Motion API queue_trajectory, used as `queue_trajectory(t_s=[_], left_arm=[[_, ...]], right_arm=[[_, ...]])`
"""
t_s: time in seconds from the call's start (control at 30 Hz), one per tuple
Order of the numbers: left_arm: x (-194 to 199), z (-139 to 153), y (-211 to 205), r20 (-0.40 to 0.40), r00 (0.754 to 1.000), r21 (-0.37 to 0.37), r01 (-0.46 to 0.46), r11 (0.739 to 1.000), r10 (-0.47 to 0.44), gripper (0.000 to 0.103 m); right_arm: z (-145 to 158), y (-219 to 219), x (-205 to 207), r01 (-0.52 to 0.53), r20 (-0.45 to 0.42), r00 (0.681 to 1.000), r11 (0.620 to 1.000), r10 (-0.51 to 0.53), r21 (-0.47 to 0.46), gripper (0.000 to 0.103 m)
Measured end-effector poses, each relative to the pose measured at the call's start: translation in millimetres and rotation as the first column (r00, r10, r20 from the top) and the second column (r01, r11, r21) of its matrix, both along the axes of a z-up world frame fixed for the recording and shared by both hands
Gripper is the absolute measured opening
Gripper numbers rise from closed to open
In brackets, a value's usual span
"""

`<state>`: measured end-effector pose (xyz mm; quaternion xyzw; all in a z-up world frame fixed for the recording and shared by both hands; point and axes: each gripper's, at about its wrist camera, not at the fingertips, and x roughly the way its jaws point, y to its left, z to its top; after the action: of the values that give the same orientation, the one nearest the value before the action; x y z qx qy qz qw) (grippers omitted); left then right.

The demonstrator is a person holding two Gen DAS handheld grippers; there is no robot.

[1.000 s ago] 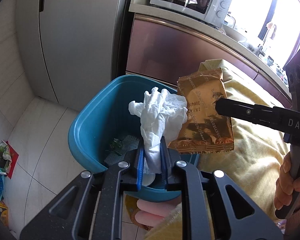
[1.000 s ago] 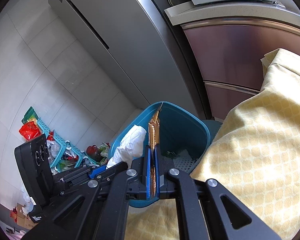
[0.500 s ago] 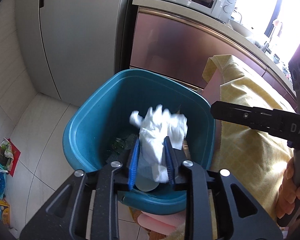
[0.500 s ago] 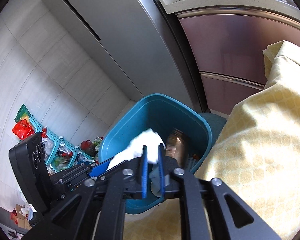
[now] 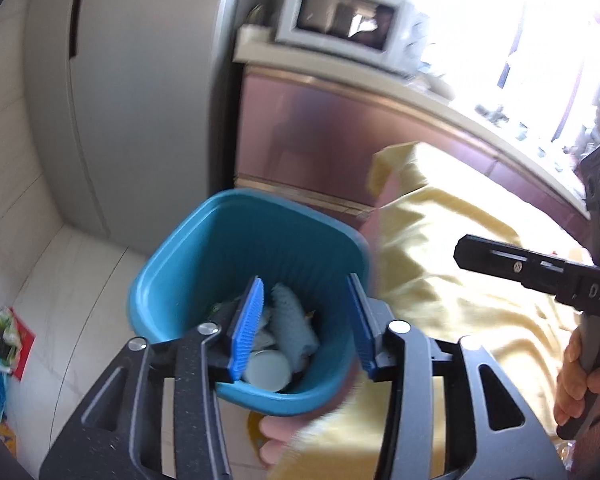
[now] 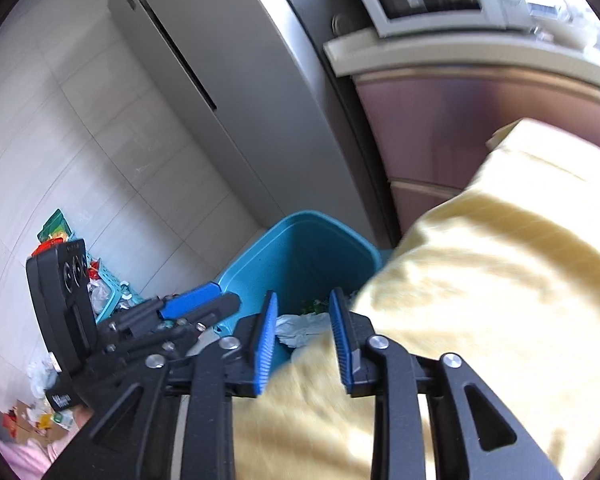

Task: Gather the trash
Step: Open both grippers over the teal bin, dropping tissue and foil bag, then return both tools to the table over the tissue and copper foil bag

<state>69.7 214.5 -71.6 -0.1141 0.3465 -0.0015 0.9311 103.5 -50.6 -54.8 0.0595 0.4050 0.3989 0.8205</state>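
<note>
**Both tongs empty above the bin**

We hold the left tongs (image 5: 306,320) over the blue bin (image 5: 172,264), and their jaws are opening with nothing gripped between them. Through the gap we look straight down at the trash inside: a crumpled white tissue (image 5: 292,324) lying toward 12 o'clock and a round white lid (image 5: 268,368) below it toward 6 o'clock. The right tongs (image 6: 302,340) are also opening and hold nothing. They sit over the near rim of the bin, at the edge of the yellow cloth (image 6: 480,300) that covers the counter and takes up the 3 o'clock side of that view. The tissue (image 6: 300,326) shows just past their tips, inside the bin.

We judge this drop as done, since the trash rests in the bin and both tongs are free. What is left is less clear. More litter lies on the floor (image 6: 40,412) toward 8 o'clock in the right view, near a teal basket (image 6: 112,288), and it may still need collecting. The yellow cloth looks bare in the part we see.
</note>
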Motion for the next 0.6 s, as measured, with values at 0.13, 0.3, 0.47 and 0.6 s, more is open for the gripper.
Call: queue_trajectory(t_s=[0.13, 0.3, 0.47, 0.6], left_arm=[[-10, 23, -31, 0.076, 0.993, 0.001, 0.091, 0.996, -0.09, 0.049], [-13, 40, -86, 0.118, 0.963, 0.001, 0.245, 0.969, -0.243, 0.051], [-7, 42, -154, 0.109, 0.914, -0.007, 0.394, 0.919, -0.391, 0.052], [-6, 39, -210, 0.091, 0.867, -0.008, 0.493, 0.87, -0.49, 0.052]], right_arm=[[16, -51, -22, 0.074, 0.07, 0.995, 0.997, -0.075, 0.017, 0.035], [26, -128, -49, 0.234, 0.109, 0.966, 0.972, -0.236, 0.026, 0.035], [26, -199, -75, 0.403, 0.116, 0.908, 0.915, -0.402, 0.019, 0.035], [22, -251, -89, 0.527, 0.116, 0.843, 0.85, -0.525, 0.016, 0.039]])
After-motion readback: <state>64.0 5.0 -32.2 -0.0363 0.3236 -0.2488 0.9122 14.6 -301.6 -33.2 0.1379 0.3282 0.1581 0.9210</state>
